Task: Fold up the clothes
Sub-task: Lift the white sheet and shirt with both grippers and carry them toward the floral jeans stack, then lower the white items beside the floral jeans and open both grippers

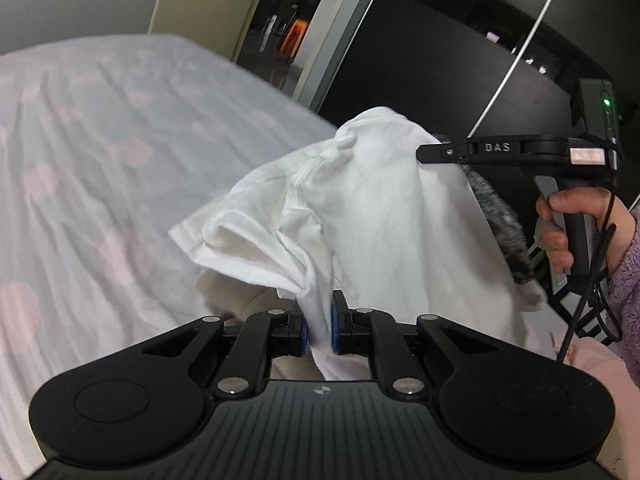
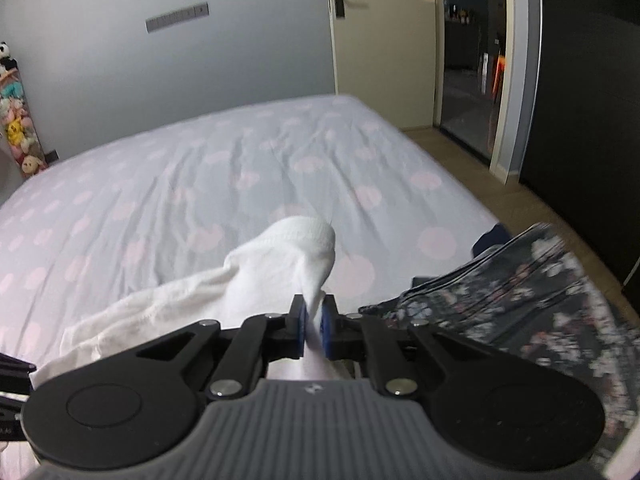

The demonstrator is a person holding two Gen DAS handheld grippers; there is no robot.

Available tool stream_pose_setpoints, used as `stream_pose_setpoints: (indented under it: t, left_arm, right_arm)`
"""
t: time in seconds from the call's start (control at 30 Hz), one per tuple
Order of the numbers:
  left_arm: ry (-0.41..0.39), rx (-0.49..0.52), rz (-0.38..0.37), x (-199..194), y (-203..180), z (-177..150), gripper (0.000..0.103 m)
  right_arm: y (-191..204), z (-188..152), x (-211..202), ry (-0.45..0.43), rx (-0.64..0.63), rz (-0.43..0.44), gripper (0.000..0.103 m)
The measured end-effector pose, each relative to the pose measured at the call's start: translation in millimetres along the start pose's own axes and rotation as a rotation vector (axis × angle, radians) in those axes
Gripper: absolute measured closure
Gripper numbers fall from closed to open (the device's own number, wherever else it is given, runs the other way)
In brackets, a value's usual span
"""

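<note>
A white garment (image 1: pixel 360 208) hangs bunched in the air over the bed, stretched between both grippers. My left gripper (image 1: pixel 319 330) is shut on a fold of its lower edge, white cloth pinched between the blue pads. In the left wrist view the right gripper (image 1: pixel 424 153) reaches in from the right, held by a hand (image 1: pixel 560 232), its tips against the cloth's upper part. In the right wrist view my right gripper (image 2: pixel 314 326) is shut on the white garment (image 2: pixel 256 276), which trails off to the lower left.
The bed (image 2: pixel 200 184) has a pale sheet with pink dots. A dark floral garment (image 2: pixel 520 304) lies at its right edge, with grey knit fabric (image 1: pixel 500 216) behind the white cloth. Dark wardrobe (image 2: pixel 592 120) and open doorway (image 2: pixel 472 72) stand right; soft toys (image 2: pixel 18 128) far left.
</note>
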State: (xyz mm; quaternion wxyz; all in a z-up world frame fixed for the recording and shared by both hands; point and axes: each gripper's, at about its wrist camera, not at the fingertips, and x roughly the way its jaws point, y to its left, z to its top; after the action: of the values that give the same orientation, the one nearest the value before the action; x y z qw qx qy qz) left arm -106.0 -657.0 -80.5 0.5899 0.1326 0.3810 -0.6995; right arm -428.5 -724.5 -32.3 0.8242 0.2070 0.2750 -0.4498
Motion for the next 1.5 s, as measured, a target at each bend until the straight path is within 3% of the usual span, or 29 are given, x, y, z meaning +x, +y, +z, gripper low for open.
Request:
stream_pose_setpoints:
  t: [0.37, 0.6, 0.8, 0.97, 1.07, 1.13, 1.2, 1.27, 1.37, 1.5]
  left_arm:
    - [0.076, -0.032, -0.003, 37.1, 30.7, -17.8, 0.094]
    - [0.072, -0.040, -0.002, 16.3, 27.9, -19.7, 0.090]
    - [0.022, 0.071, 0.094, -18.7, 12.9, -20.8, 0.088]
    - [-0.030, 0.086, 0.126, -54.3, 5.1, -16.2, 0.087]
    - [-0.060, 0.074, 0.114, -73.6, -2.2, -13.7, 0.074]
    - [-0.081, 0.078, 0.114, -86.5, -11.1, -14.0, 0.058]
    - [-0.098, 0.072, 0.109, -99.2, -19.7, -14.7, 0.054]
    - [-0.115, 0.068, 0.113, -112.6, -28.7, -15.5, 0.049]
    - [-0.146, 0.044, 0.130, -129.1, -38.3, -16.0, 0.037]
    - [-0.181, 0.017, 0.150, -144.1, -44.2, -20.7, 0.036]
  right_arm:
    - [-8.0, -14.4, 72.3, 0.136, -0.018, -0.056, 0.094]
    - [2.7, -13.3, 94.5, 0.196, -0.059, -0.126, 0.093]
    - [11.9, 10.2, 63.6, 0.118, -0.079, -0.190, 0.085]
    - [15.8, 22.2, 9.7, 0.062, -0.069, -0.173, 0.085]
    - [20.1, 10.8, -24.9, 0.058, -0.061, -0.163, 0.085]
    - [22.7, -1.1, -48.4, 0.051, -0.035, -0.156, 0.077]
    - [29.1, -15.0, -72.5, 0.035, -0.011, -0.162, 0.045]
    - [38.4, -29.4, -94.6, 0.023, 0.004, -0.164, 0.031]
    - [54.1, -52.2, -123.3, 0.008, 0.023, -0.153, 0.023]
    - [74.8, -86.2, -132.8, -0.008, 0.064, -0.120, 0.022]
